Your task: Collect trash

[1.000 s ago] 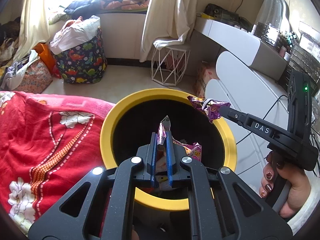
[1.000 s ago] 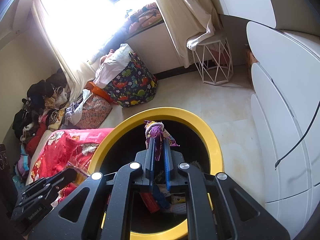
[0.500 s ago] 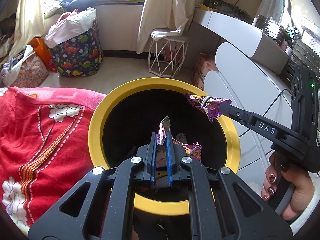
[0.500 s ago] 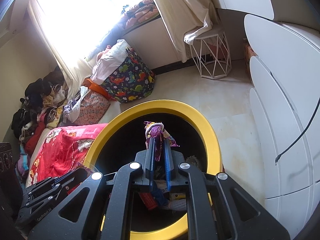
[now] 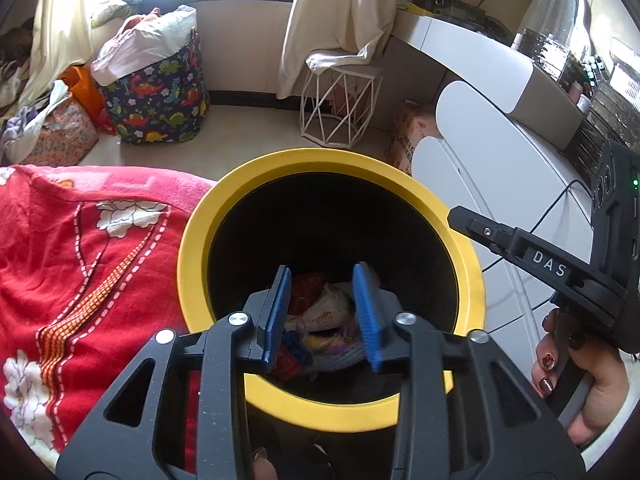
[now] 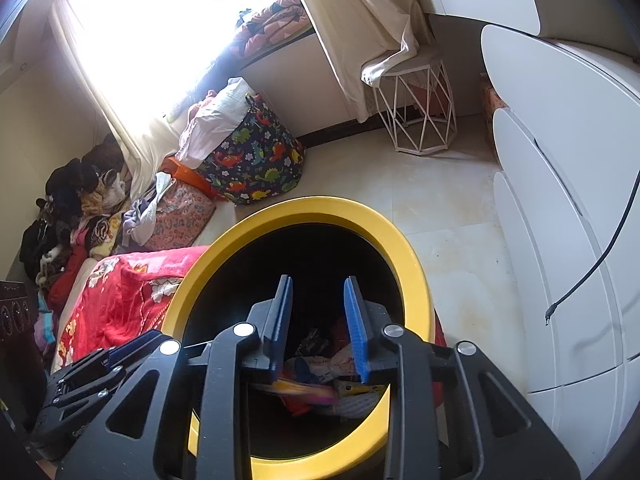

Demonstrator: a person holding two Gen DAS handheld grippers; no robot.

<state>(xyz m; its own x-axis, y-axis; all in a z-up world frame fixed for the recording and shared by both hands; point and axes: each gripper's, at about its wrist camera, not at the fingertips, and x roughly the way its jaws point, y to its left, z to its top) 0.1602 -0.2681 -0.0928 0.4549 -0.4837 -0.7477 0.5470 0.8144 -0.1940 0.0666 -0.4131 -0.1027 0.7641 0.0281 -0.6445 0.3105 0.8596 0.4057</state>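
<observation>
- Now, a red flowered blanket [image 5: 80, 280] is lying to the left, its edge touching the bin [image 5: 464, 248].
- White rounded cabinets [image 6: 560, 200] are standing to the right of the bin, with a thin black cable [image 6: 592, 264] hanging across their fronts.
- That black bin with a yellow rim is sitting on the pale floor [image 6: 460, 208] between blanket and cabinets, directly under both tools.
- Farther back, a dinosaur-print bag [image 5: 160, 92] and a white wire stool [image 5: 340, 108] are standing near the window wall.
- Over the bin mouth, the left gripper [image 5: 322, 312] is hovering with its blue pads [image 5: 276, 316] spread apart, gripping nothing.
- Beside it, the right gripper [image 6: 318, 332] is pointing into the same opening, jaws parted and empty too.
- Down at the bottom of the bin, the trash [image 5: 324, 316] is lying as a heap of crumpled wrappers, seen between the pads of both tools.
</observation>
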